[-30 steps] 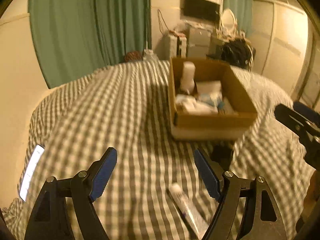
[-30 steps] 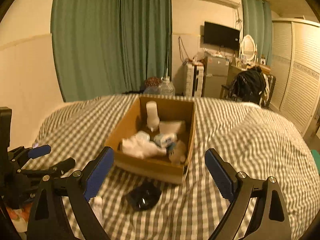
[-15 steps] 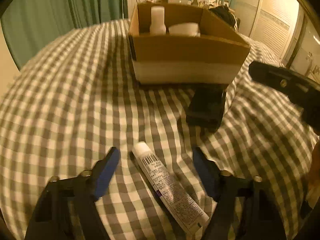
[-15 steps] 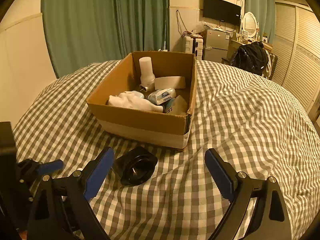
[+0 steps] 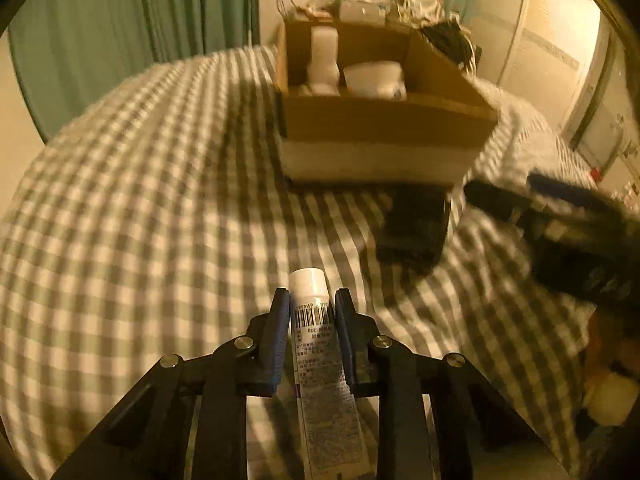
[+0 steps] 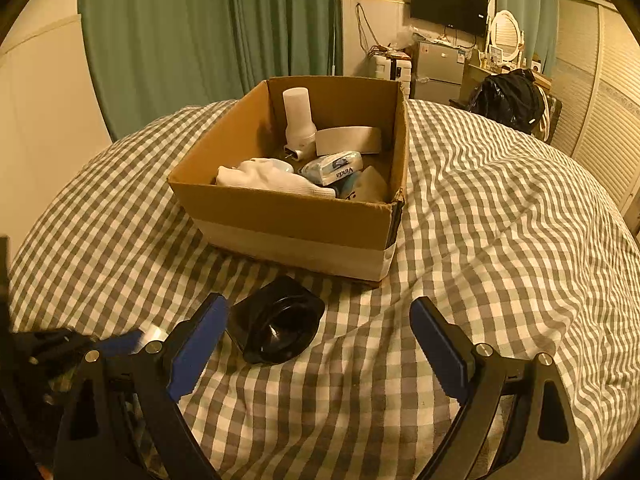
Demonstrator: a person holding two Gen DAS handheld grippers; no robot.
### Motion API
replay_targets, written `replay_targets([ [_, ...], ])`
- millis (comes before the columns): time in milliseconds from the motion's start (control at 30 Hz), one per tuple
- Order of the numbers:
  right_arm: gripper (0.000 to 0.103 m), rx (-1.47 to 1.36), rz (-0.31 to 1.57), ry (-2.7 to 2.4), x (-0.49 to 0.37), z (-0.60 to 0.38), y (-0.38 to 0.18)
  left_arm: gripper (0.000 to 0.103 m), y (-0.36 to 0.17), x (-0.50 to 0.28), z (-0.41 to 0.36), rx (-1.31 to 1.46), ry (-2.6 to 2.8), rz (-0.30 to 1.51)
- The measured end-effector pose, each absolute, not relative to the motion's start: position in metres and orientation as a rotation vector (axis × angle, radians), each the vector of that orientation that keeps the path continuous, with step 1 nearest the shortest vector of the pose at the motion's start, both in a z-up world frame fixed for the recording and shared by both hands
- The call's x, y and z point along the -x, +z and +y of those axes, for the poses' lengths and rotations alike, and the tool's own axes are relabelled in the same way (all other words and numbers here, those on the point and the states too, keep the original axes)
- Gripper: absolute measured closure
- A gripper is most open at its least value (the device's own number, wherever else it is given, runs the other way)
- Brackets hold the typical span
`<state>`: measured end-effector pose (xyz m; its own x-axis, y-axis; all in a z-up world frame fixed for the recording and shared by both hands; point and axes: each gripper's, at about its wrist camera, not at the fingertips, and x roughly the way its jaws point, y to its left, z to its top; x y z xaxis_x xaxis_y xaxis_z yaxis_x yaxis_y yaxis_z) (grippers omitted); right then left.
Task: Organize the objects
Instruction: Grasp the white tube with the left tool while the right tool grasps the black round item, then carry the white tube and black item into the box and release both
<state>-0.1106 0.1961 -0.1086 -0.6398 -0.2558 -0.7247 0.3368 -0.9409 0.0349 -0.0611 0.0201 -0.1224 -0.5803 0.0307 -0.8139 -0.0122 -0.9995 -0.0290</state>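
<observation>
My left gripper (image 5: 312, 300) is shut on a white tube (image 5: 320, 356) with a barcode, its cap pointing forward over the checked bedspread. A black plastic object (image 5: 414, 228) lies ahead to the right, in front of the cardboard box (image 5: 380, 136). In the right wrist view my right gripper (image 6: 318, 320) is open and empty, with the black object (image 6: 278, 326) just inside its left finger. The box (image 6: 292, 220) behind it holds a white bottle (image 6: 298, 122), a white cloth (image 6: 272, 180) and a tissue pack (image 6: 334, 166). The left gripper (image 6: 80, 344) shows at lower left.
The checked bedspread (image 6: 500, 240) covers the whole work surface. Green curtains (image 6: 208, 40) hang behind. A fridge (image 6: 438, 68), a wall television (image 6: 450, 6) and a black bag (image 6: 508, 98) stand at the back right, beside louvred wardrobe doors (image 6: 600, 92).
My left gripper has closed on the white tube, which lay between its open fingers before. The right gripper has come slightly closer to the black object and stays open.
</observation>
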Motion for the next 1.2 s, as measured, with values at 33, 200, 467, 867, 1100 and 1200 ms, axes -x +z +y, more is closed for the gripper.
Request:
replay_targets([
  [33, 0.011, -1.121, 0.145, -2.573, 0.112, 0.196, -0.11, 0.08, -0.119, 0.063, 0.02, 1.411, 2.785, -0.031],
  [200, 0.011, -1.178, 0.162, -2.53, 0.122, 0.181, -0.125, 0.08, -0.103, 0.068, 0.002, 1.361, 2.853, -0.018],
  [467, 0.011, -1.283, 0.22, -2.48, 0.137, 0.159, -0.153, 0.08, -0.111, 0.073, -0.011, 1.393, 2.852, -0.052],
  [867, 0.021, -1.369, 0.242, -2.439, 0.147, 0.142, -0.179, 0.08, -0.118, 0.073, -0.015, 1.409, 2.832, -0.09],
  [1100, 0.028, -1.352, 0.213, -2.439, 0.139, 0.145, -0.177, 0.08, -0.117, 0.072, -0.015, 1.416, 2.838, -0.09],
  [1200, 0.028, -1.326, 0.205, -2.452, 0.133, 0.147, -0.172, 0.08, -0.116, 0.071, -0.014, 1.417, 2.843, -0.084],
])
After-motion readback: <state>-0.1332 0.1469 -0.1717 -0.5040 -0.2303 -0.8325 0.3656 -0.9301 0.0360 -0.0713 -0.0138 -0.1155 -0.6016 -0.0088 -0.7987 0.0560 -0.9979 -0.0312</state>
